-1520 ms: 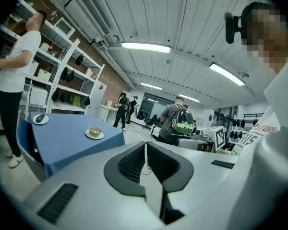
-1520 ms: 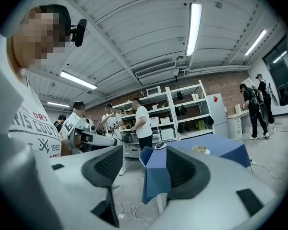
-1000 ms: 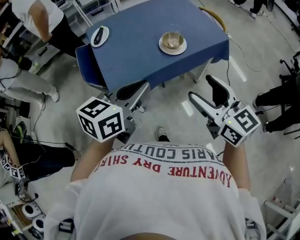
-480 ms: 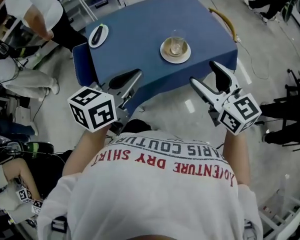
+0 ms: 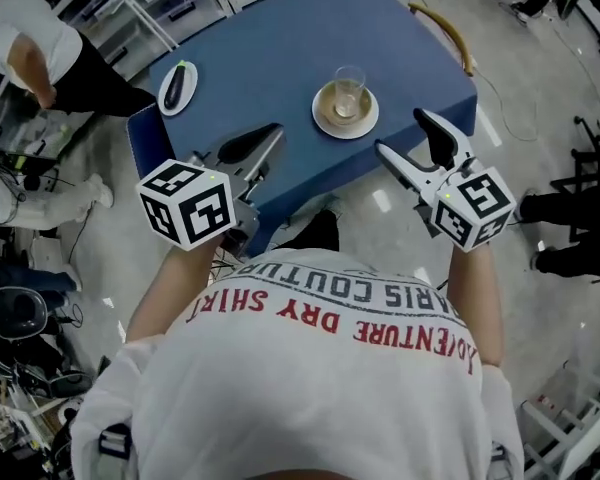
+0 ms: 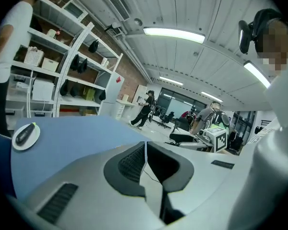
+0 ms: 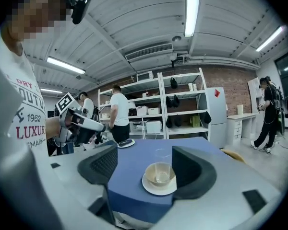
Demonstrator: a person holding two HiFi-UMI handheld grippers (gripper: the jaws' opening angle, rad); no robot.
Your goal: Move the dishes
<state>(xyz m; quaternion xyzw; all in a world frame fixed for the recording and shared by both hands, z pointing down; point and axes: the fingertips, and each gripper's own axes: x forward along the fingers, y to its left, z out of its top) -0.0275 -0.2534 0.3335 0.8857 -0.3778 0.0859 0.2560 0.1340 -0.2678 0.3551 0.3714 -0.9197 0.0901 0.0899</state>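
A white saucer carrying a beige bowl with a clear glass in it stands near the front edge of the blue table. A small white plate with a dark object lies at the table's left corner. My right gripper is open just right of the saucer, short of it; in the right gripper view the saucer and glass show between its jaws, farther off. My left gripper hovers over the front edge, jaws shut on nothing.
A blue chair stands at the table's left side and a wood-backed chair at its right. A person in a white shirt bends at the far left. Shelving stands beyond the table. Cables lie on the floor.
The view has closed in on the table. Both grippers have come forward from the floor in front of it to its front edge. Neither has changed its state.
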